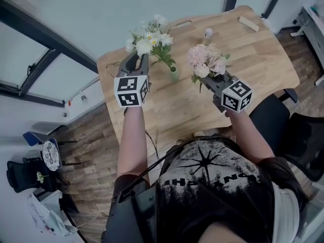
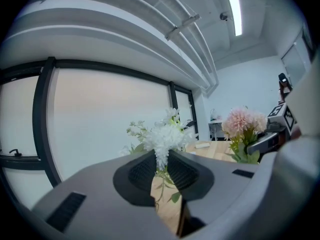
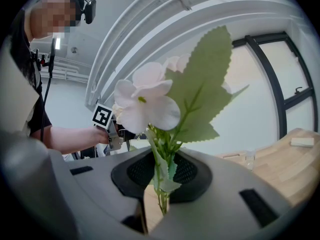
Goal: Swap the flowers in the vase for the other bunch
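1. Left gripper point(image 1: 139, 59) point(image 2: 161, 174): jaws pinch the stems of the white artificial flower bunch point(image 1: 149, 39) point(image 2: 162, 136), which is up-left of the small greenish glass vase point(image 1: 173, 75). Its leaves partly cover the vase.
2. Right gripper point(image 1: 210, 80) point(image 3: 160, 176): jaws pinch the stems of the pink artificial flower bunch point(image 1: 206, 58) point(image 3: 145, 104), right of the vase.
3. The vase stands on the light wooden tabletop point(image 1: 172, 110).
4. A small clear glass point(image 1: 208, 33) sits beyond the vase, and a pale wooden block point(image 1: 248, 23) lies further right.
5. A black chair point(image 1: 276, 120) is right of the vase, off the tabletop.

white bunch point(image 2: 162, 136) clamped in left claw point(image 2: 162, 159), pink bunch point(image 2: 243, 125) beyond
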Tool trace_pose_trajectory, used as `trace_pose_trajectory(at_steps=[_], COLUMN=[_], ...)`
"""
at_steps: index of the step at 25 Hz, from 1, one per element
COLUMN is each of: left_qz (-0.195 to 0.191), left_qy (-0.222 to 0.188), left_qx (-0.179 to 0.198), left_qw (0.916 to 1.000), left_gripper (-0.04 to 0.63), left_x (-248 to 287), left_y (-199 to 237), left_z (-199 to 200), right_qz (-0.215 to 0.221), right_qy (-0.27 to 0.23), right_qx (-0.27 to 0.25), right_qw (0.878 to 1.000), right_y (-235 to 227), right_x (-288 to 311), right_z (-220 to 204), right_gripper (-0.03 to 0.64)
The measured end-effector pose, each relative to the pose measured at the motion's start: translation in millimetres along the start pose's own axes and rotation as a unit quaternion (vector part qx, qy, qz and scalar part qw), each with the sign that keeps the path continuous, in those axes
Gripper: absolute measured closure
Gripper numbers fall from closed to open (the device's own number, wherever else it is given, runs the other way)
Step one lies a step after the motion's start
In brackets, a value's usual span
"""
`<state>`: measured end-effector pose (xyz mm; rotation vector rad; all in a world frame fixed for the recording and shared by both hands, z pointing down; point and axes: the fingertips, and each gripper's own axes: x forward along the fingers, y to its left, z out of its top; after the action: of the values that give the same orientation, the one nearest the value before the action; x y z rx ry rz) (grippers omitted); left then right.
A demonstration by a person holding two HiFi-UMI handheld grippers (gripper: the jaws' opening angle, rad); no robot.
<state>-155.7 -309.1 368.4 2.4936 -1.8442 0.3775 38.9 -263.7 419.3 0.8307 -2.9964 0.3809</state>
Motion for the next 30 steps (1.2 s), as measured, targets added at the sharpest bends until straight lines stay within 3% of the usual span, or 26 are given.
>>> trace_pose_trajectory(at_steps=[14, 30], left_qz=[0.017, 0.041], left_qy=[-0.033, 0.012], left_qx=[-0.003, -0.043], left_qw=[0.9993, 0.9982], left_gripper=[0.523, 0.526], left_x=[-32.6, -63.0], left_y=[13.9, 25.4], left_z=[31.0, -27.9], right_qz=[0.029, 0.062], right_qy=[0.0, 0.013], right_qx=[-0.007, -0.011], right_qw=[1.0, 0.998], right_y=[27.3, 40.1], right_x=[18.2, 49.7], right_z=[4.1, 7.4], right_gripper=[0.563, 0.563])
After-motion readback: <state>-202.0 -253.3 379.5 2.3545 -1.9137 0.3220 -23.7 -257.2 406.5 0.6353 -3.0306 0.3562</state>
